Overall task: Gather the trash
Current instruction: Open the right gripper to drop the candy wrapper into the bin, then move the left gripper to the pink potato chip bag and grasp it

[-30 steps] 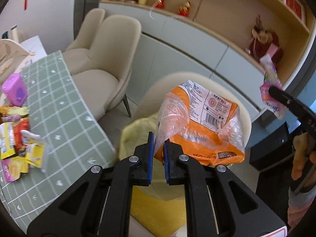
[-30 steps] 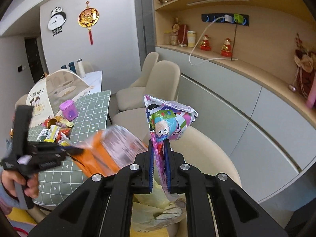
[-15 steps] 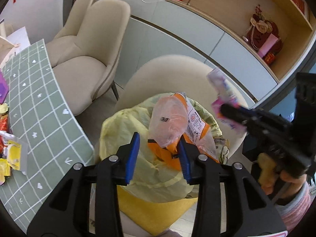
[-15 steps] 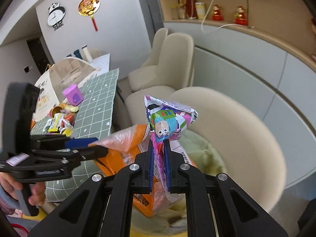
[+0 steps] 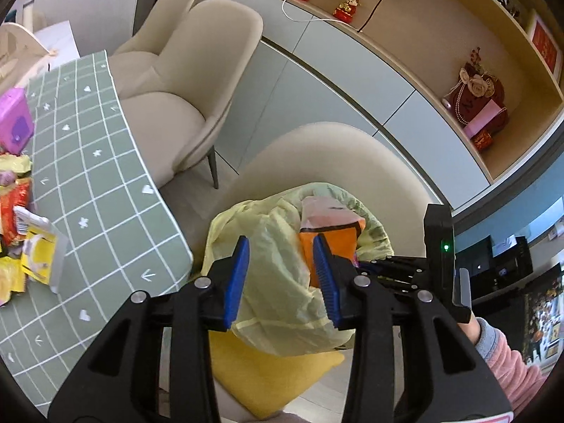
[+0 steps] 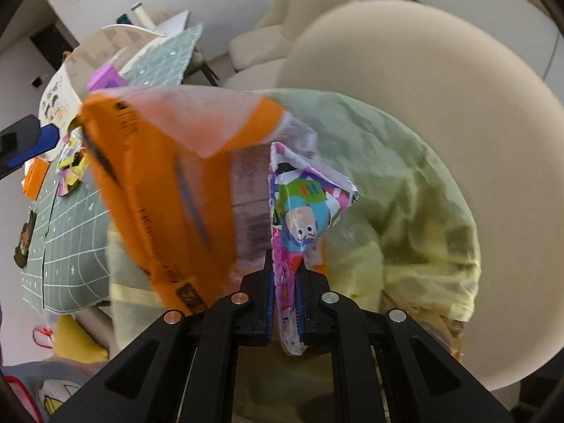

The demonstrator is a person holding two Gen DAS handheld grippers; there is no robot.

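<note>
A pale yellow-green trash bag (image 5: 278, 282) sits on a beige chair, also seen in the right wrist view (image 6: 405, 190). An orange snack packet (image 5: 331, 236) rests in its mouth; it looks large and blurred in the right wrist view (image 6: 165, 183). My left gripper (image 5: 280, 275) is open and empty just above the bag. My right gripper (image 6: 284, 303) is shut on a colourful cartoon wrapper (image 6: 303, 208) and holds it at the bag's opening. The right gripper's body (image 5: 416, 271) shows at the bag's right side.
A green checked table (image 5: 88, 190) at the left carries several wrappers (image 5: 31, 253) and a purple box (image 5: 14, 120). Beige chairs (image 5: 190, 70) stand behind it. A yellow cushion (image 5: 268, 377) lies under the bag. A cabinet and shelf with ornaments (image 5: 476, 102) run along the wall.
My left gripper opened and let the orange packet drop into the bag. My right gripper came down to the bag's mouth with the cartoon wrapper.
</note>
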